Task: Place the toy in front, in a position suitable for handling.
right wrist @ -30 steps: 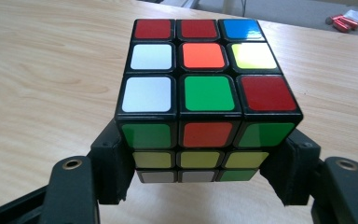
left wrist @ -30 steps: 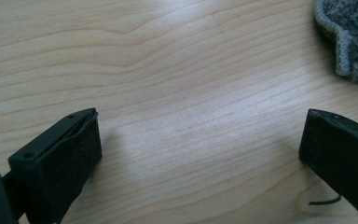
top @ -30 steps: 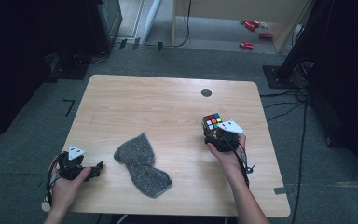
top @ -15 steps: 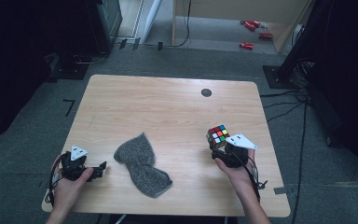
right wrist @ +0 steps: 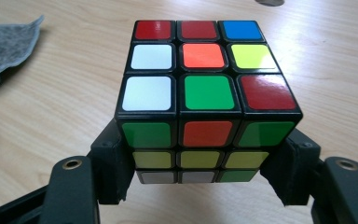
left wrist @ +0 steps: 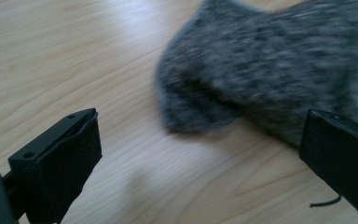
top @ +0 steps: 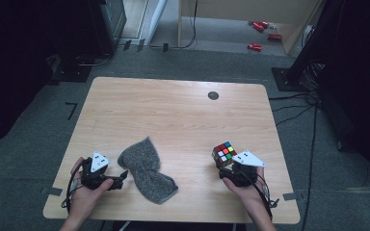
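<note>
A scrambled colour cube (top: 224, 153) is near the table's front right, held just above the wood. My right gripper (top: 226, 162) is shut on it. In the right gripper view the two jaws press on the lower sides of the cube (right wrist: 200, 93), with my right gripper (right wrist: 200, 182) beneath it. A grey knitted cloth (top: 147, 168) lies crumpled at the front left. My left gripper (top: 120, 176) stands just left of it, open and empty. In the left gripper view the cloth (left wrist: 270, 79) lies ahead of my left gripper (left wrist: 200, 168), beyond its wide-apart jaws.
The wooden table (top: 173, 115) has a small dark round disc (top: 213, 95) near its far edge. The near edge runs close behind both hands. Red objects (top: 255, 46) lie on the floor beyond the table. A corner of the cloth (right wrist: 4, 46) is in the right gripper view.
My right gripper has carried the cube back toward the table's near edge. My left gripper has slid right, closer to the grey cloth.
</note>
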